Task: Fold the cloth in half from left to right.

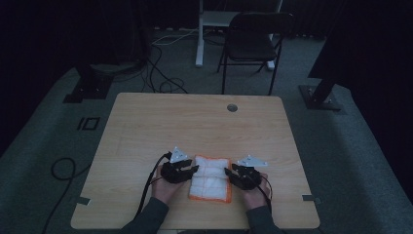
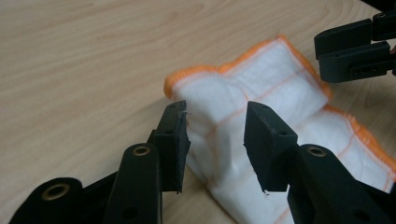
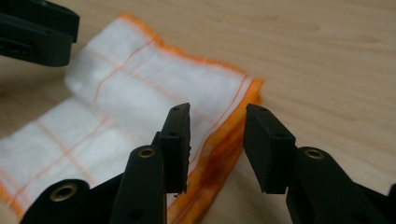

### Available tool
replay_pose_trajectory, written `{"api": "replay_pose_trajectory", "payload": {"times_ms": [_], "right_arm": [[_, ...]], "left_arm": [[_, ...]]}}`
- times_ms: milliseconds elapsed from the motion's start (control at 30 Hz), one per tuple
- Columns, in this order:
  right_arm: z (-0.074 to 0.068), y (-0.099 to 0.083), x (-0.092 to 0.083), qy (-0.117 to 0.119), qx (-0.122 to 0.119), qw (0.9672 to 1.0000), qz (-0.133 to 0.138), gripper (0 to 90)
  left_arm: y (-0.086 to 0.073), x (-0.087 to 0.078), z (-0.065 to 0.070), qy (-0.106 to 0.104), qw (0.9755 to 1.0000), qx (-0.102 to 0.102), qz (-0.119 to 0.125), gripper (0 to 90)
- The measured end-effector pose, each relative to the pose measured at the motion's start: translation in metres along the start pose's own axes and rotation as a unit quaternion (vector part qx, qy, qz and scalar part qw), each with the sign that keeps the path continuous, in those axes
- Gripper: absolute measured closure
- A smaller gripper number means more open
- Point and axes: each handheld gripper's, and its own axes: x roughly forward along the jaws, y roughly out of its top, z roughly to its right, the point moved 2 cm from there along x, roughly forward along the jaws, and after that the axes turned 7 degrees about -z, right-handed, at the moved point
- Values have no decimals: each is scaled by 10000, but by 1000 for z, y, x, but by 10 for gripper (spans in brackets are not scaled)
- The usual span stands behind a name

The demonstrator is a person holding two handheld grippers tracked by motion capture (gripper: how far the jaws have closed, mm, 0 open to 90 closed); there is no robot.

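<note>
Tools [image 1: 196, 169] [image 1: 228, 171] flank folded cloth [image 1: 210, 178], jaws apart.

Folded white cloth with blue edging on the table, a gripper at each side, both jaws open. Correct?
Not quite: the edging is orange, not blue. Both gripper views show the folded white cloth with an orange hem and thin orange grid lines. The rest holds: in the high view the left gripper and the right gripper sit at either side of it on the table, and both have open jaws with nothing clamped.
</note>
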Motion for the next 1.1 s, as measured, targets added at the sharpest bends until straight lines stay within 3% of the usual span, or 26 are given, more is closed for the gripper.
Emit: {"api": "replay_pose_trajectory", "payload": {"times_ms": [133, 300, 567, 1100], "right_arm": [[4, 8, 3, -60, 90, 9999, 15, 593], [12, 21, 16, 15, 405, 9991, -105, 526], [16, 21, 31, 238, 725, 9964, -378, 509], [16, 21, 30, 312, 679, 9965, -386, 554]], "left_arm": [[7, 4, -3, -25, 10000, -26, -12, 584], [18, 16, -8, -29, 9998, -212, -25, 520], [15, 32, -12, -170, 9989, -368, -246, 491], [14, 35, -12, -258, 9984, -385, -322, 538]]}}
